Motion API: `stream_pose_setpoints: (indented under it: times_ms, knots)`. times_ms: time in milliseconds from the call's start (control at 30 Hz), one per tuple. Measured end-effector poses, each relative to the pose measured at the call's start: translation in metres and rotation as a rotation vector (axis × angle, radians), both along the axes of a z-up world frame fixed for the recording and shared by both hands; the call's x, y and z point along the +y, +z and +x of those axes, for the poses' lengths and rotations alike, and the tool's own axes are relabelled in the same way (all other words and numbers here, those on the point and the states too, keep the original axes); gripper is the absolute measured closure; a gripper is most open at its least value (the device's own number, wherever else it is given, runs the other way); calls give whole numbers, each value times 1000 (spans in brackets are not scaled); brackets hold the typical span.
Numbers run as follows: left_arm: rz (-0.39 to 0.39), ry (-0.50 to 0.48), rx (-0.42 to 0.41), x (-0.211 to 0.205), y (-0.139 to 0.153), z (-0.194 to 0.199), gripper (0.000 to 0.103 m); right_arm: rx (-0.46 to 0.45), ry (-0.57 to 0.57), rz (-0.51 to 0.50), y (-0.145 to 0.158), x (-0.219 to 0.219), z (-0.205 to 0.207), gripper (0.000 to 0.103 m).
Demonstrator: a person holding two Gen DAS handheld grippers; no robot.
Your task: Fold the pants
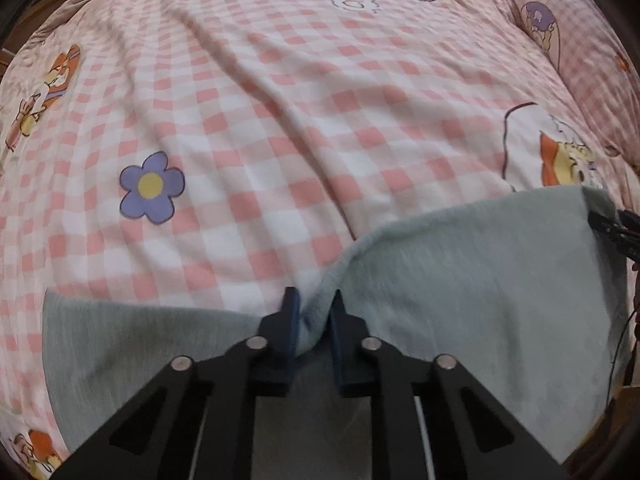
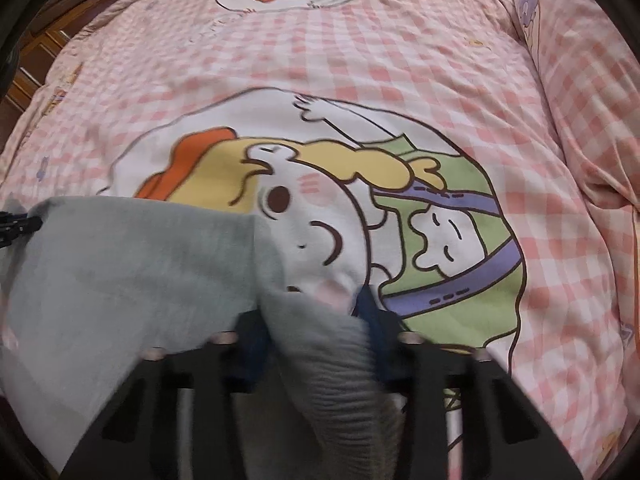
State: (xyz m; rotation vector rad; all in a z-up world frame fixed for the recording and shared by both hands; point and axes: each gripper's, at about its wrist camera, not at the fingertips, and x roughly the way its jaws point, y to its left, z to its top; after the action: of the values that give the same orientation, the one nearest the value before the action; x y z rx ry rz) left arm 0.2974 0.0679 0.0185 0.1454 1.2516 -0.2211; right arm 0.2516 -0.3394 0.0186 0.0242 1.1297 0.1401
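Two hand-held grippers, left [image 1: 313, 312] and right [image 2: 316, 320], each pinching grey pants [image 1: 460, 280] over checked bedspread [image 1: 240, 120].

Pale grey-green knit pants [image 1: 460, 280], soft, lay spread over pink checked bedspread [image 1: 280, 120]; ribbed waistband [image 2: 332, 380] bunched, edge lifted and pinched at two points.

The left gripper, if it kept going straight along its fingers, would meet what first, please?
The left gripper is shut on the soft grey fabric pants. Straight beyond lies the pink-and-white checked cotton bedcover; it would likely meet that first, though depth is unclear.
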Motion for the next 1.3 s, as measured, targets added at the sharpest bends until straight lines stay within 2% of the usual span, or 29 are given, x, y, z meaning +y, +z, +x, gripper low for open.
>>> stream_pose_setpoints:
  times_ms: [133,233,467,633,767,933,1100,1200,1300]
  knots:
    - [-84,51,-26,10,21,-21,95,-89,1,41,29,-1,-21,79]
    - [-124,77,-87,15,42,-47,95,-136,17,61,49,-4,-41,80]
    - [-163,109,-195,20,86,-123,95,-188,79,77,80,-4,-95,79]
    - [-199,156,-235,20,107,-169,96,-206,127,91,90,-9,-140,80]
    - [-234,192,-277,21,117,-212,96,-198,175,71,87,-3,-170,79]
    - [-246,226,-284,22,112,-263,96,-175,230,19,71,3,-206,79]
    - [-222,244,-224,20,83,-304,96,-118,231,-5,50,-2,-220,79]
    - [-189,237,-184,14,62,-319,96,-58,203,-36,35,-6,-225,71]
    - [-173,248,-154,10,43,-325,96,-41,183,-72,31,-12,-236,63]
